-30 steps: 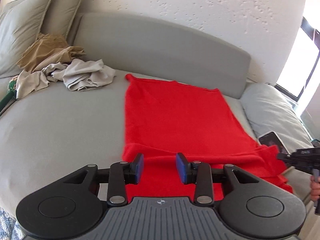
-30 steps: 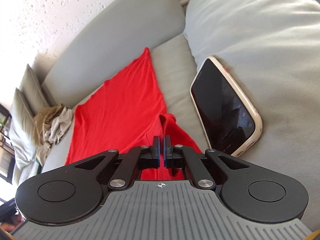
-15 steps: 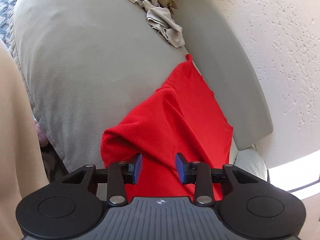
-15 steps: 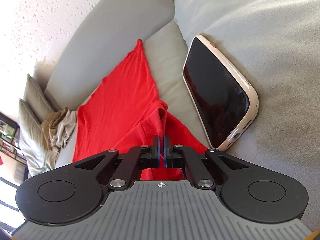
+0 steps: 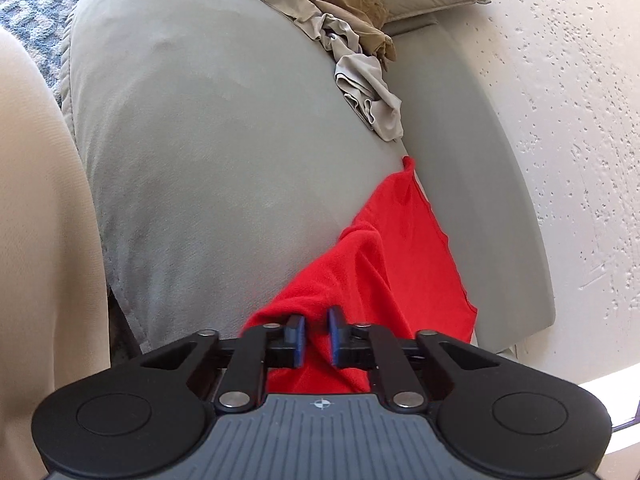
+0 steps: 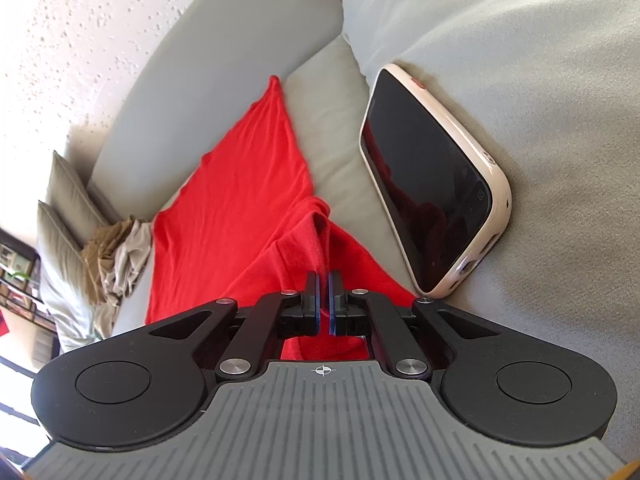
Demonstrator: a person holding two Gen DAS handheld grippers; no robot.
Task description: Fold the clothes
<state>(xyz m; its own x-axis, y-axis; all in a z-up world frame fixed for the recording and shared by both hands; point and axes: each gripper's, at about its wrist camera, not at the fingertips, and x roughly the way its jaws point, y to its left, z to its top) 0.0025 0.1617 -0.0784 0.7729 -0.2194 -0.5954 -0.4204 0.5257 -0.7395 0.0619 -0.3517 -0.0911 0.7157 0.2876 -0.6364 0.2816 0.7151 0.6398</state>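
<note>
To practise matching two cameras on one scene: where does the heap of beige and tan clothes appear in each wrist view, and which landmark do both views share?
Left wrist view: heap of beige and tan clothes lies at the top, right of centre, on the grey sofa.
Right wrist view: the heap sits at the left edge, mid-height, beside the cushions.
Shared landmark: the red garment, its far corner against the sofa back.

A home living room: a grey sofa (image 5: 224, 152) with cushions (image 6: 68, 200) at nine o'clock, against a textured white wall (image 5: 560, 80).
</note>
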